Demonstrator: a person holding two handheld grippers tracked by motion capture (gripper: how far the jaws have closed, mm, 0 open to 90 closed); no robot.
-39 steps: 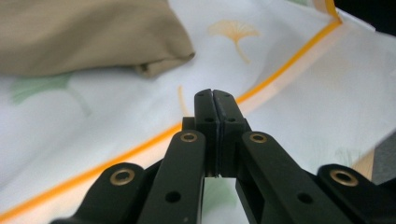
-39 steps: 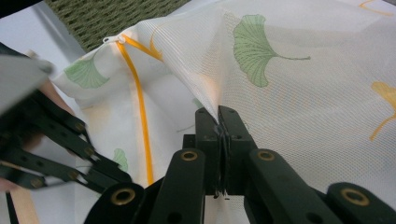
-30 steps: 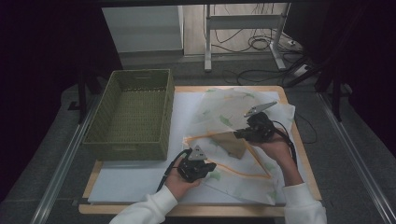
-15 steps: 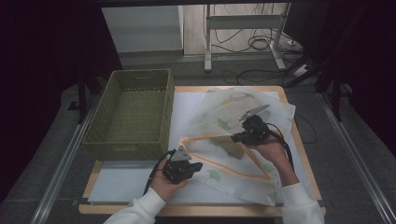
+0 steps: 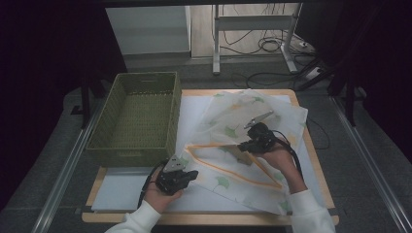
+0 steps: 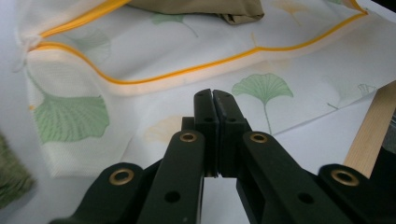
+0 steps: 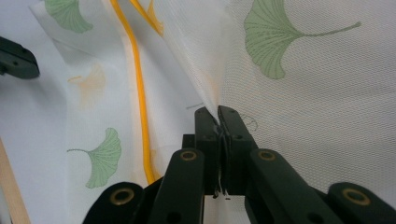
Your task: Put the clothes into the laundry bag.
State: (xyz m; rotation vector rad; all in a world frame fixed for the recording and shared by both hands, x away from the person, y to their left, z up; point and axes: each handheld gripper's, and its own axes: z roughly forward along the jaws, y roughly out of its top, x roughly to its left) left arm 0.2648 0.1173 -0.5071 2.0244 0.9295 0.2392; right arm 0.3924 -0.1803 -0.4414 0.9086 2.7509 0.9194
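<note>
Mesh bag [image 5: 243,145], white with green ginkgo leaves and an orange zip edge, lies spread on the table [image 5: 311,145] between your two tools. Your right gripper [image 7: 218,112] has its jaws pinched tight on a fold of the netting, which rises straight from their tips. Your left gripper [image 6: 214,95] is closed with nothing between its jaws, the bag's orange-trimmed opening lying just ahead. Left of it stands a green woven basket [image 5: 141,116].

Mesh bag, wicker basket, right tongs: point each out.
mesh bag [image 5: 228,180], high view, near panel by the orange trim
wicker basket [image 5: 130,155], high view, near wall
right tongs [image 7: 218,112], right gripper view, tips pinching mesh
</note>
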